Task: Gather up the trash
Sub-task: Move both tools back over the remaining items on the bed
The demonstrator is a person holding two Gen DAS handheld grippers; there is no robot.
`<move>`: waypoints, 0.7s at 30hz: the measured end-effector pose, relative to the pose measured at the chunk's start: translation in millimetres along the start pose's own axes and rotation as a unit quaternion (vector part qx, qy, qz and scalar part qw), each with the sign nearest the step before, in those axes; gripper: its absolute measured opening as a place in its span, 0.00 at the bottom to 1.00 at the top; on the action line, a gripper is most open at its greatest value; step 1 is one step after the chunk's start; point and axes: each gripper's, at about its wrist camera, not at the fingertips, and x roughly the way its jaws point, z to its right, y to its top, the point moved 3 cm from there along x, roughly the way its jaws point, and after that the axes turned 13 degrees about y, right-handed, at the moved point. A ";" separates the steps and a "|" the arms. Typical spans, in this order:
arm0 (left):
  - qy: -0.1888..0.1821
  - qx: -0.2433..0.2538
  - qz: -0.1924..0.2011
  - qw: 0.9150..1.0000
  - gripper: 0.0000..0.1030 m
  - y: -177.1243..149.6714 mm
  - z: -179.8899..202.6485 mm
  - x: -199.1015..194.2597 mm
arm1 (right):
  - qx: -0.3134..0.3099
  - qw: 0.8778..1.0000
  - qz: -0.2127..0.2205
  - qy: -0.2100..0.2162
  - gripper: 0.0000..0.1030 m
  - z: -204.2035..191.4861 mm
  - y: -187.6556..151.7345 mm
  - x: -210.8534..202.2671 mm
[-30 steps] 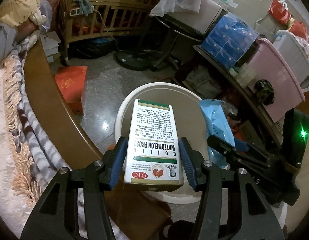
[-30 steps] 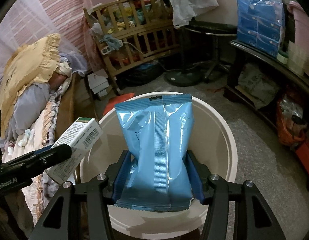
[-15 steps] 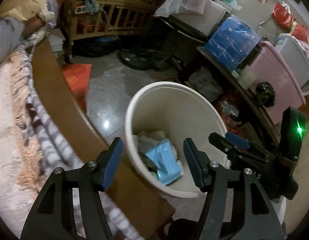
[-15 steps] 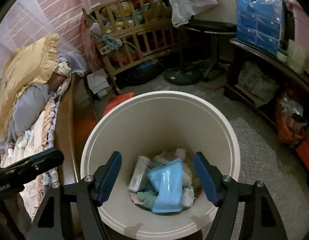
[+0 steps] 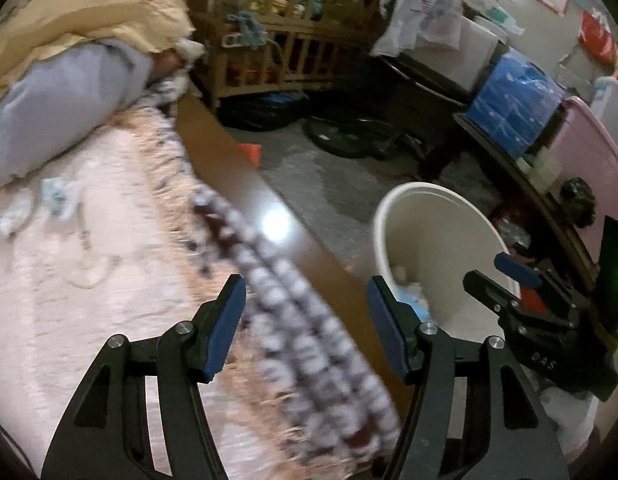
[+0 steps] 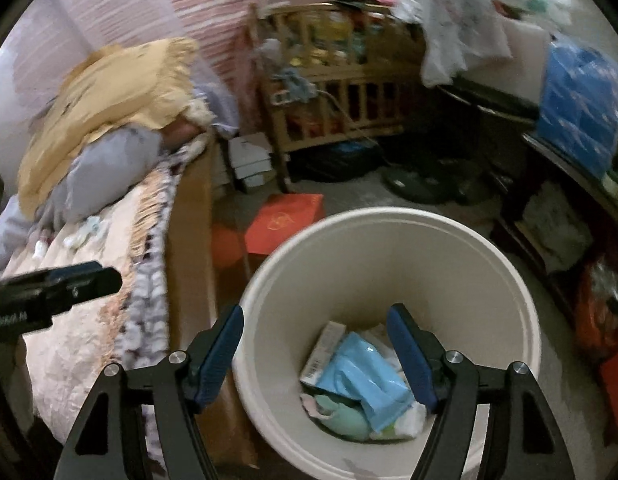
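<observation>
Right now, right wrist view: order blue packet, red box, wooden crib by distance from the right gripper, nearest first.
From the right gripper:
1. blue packet, in the bin, between the open fingers.
2. red box, on the floor past the bin, left.
3. wooden crib, against the back wall.

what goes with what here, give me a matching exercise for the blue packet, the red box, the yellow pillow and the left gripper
Things:
1. blue packet
2. red box
3. yellow pillow
4. left gripper

Places or states:
A. on the bed
B. open, nothing between its pads
C. inside the bin
D. on the floor beside the bed

Pairs: 1-C, 2-D, 3-A, 4-B
</observation>
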 end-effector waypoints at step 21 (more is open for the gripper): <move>0.113 -0.130 -0.015 0.985 0.60 -33.5 -228.6 -12.0 | -0.116 0.980 -0.077 0.139 0.70 -172.5 14.5 89.4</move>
